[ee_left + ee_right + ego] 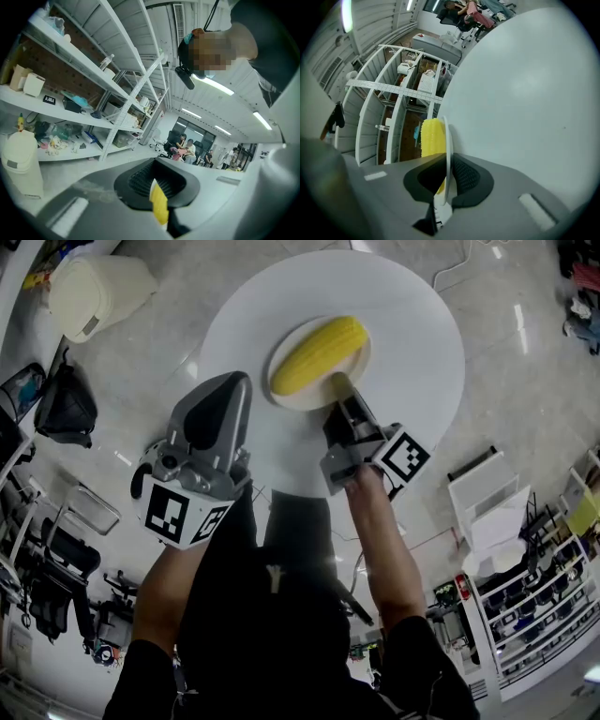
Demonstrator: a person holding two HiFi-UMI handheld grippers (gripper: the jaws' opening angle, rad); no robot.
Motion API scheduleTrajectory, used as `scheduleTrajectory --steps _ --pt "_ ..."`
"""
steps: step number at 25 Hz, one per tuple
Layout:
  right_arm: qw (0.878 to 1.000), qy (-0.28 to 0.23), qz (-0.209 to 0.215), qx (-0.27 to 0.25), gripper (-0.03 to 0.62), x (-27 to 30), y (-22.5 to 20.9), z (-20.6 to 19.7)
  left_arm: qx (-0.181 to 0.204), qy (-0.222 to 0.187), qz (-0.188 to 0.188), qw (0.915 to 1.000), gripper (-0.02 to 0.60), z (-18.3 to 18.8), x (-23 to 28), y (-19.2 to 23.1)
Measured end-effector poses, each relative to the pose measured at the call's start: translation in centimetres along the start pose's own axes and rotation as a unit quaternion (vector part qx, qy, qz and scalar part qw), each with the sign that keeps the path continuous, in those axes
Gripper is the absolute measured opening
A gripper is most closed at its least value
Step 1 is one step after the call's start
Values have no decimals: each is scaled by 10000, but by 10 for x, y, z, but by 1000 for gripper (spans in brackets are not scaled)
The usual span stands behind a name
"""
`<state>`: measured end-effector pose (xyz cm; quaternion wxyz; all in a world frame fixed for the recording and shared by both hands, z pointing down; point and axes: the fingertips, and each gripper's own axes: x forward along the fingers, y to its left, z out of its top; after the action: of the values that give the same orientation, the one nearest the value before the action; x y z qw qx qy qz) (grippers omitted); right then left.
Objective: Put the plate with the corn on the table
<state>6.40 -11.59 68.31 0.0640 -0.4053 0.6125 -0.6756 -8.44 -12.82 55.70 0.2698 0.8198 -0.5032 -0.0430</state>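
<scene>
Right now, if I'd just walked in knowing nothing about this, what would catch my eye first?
The bright yellow corn cob grabs the eye first, lying on a pale plate over the middle of a round white table. Next come the right tongs, grey against all that white, pinching the plate's rim on the person's side.

Bare table (412,343) top lies open all round the plate (302,400).
</scene>
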Motion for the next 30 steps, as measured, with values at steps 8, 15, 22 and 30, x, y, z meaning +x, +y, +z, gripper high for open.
scheduleTrajectory --steps 8,15,22,30 --pt "9995 70 -287 -112 35 -1 -3 1 -17 -2 12 10000 0 -1 0 1" --pt "9980 83 -475 -405 35 4 2 -2 -42 -3 20 10000 0 -3 0 1" --pt "9931 68 -778 -871 54 -1 2 -2 -43 1 -16 10000 0 -5 -2 -6" --pt "9850 152 -1041 -1365 92 -2 1 0 -38 33 -4 10000 0 -9 -4 -5"
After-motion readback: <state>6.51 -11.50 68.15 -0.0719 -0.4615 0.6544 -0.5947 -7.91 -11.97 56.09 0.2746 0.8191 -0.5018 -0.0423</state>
